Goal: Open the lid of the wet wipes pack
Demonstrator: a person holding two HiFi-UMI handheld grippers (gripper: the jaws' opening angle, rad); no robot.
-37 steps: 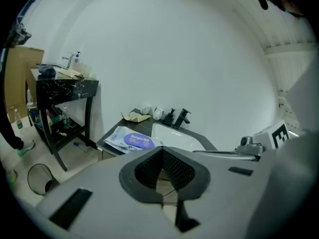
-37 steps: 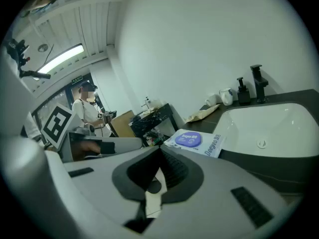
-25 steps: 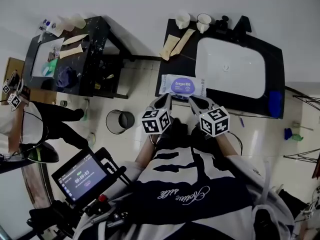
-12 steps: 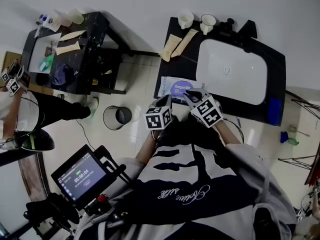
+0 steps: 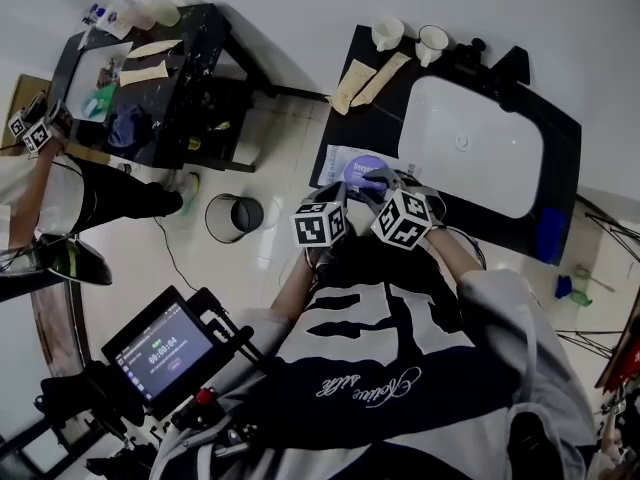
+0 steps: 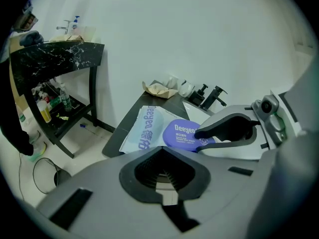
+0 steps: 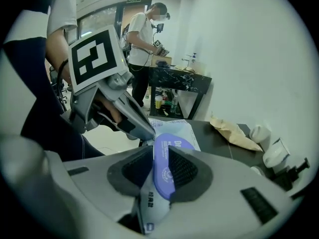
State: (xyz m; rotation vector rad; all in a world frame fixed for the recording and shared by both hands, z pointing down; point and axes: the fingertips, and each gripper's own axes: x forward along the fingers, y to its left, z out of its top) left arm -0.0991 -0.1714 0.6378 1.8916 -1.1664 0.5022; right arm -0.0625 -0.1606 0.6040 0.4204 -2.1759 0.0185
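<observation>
**Position of the item.** The wet wipes pack [image 6: 145,129] lies flat on the dark counter [image 5: 347,108], just beside the white sink [image 5: 480,148]. Its round purple lid [image 6: 182,133] faces up and appears closed.

**Right gripper** [image 7: 160,156]. The jaws are closed on the lid end of the pack. In the right gripper view the purple lid and the pale wrapper stand edge-on between the pads. In the left gripper view one jaw lies across the top of the lid. This reads as a clamp through the thickness of the pack. Whether it is meant to anchor the pack or to catch the lid's rim cannot be told.

**Left gripper** [image 6: 162,172]. The jaws are together with nothing between them. The gripper sits just short of the pack's near edge and points toward it. The right gripper view shows its tip near the wrapper, but contact is not confirmed.

**Assessment.** Opening has not begun. The soft pack is likely to lift with the lid unless one gripper holds it down. A clamp that also traps the lid would block the hinge.
</observation>
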